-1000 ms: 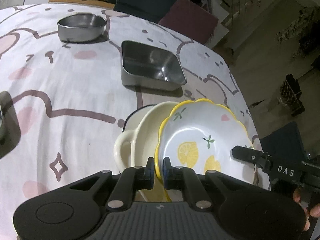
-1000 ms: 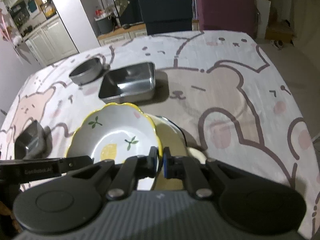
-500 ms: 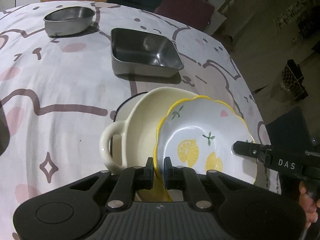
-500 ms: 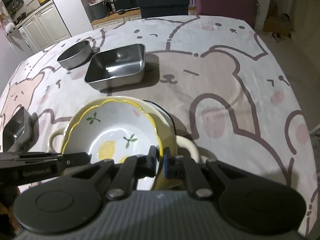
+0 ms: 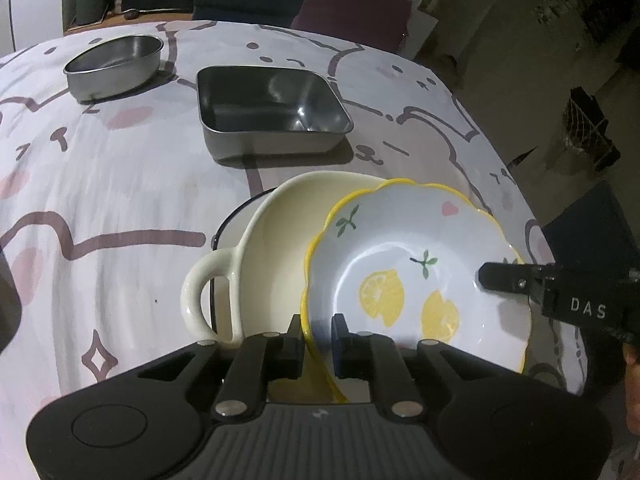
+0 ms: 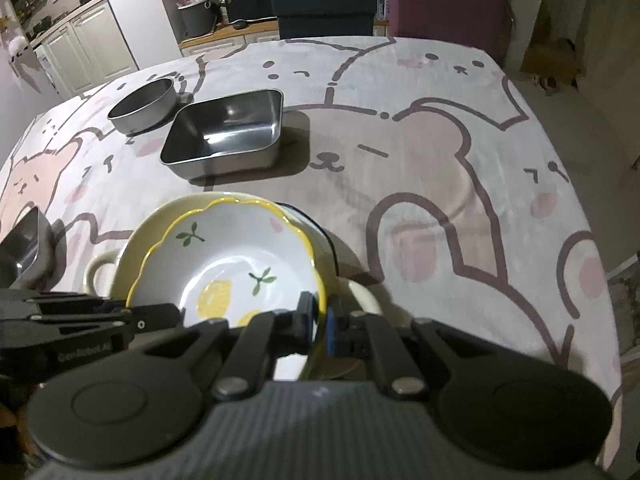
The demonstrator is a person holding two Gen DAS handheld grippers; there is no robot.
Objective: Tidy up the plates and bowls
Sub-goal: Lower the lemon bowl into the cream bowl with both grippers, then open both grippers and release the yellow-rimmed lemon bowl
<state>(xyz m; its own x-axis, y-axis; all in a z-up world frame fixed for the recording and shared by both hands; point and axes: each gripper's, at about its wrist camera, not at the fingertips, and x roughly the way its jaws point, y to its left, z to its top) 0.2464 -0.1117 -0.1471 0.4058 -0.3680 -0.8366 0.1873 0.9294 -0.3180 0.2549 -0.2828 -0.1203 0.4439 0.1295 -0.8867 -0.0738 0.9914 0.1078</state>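
Note:
A white lemon-print bowl [image 5: 400,264] [image 6: 224,248] with a wavy yellow rim sits tilted inside a cream two-handled bowl [image 5: 272,232] [image 6: 132,256]. Under the cream bowl a dark-rimmed dish [image 5: 232,220] peeks out. My left gripper [image 5: 318,340] straddles the lemon bowl's near rim. Its jaws are opening, and a small gap shows beside the rim. My right gripper [image 6: 320,316] is shut on the opposite rim; one of its fingers [image 5: 504,280] reaches in from the right in the left wrist view.
A square steel tray [image 5: 272,112] [image 6: 228,132] and a round steel bowl [image 5: 114,64] [image 6: 142,110] stand farther back on the bear-print tablecloth [image 6: 440,184]. Another steel container [image 6: 24,244] sits at the left. The table's edge drops off on the right, and chairs stand behind it.
The lemon bowl has come down into the cream bowl. My left jaws have parted slightly around its rim. The right gripper keeps its grip.

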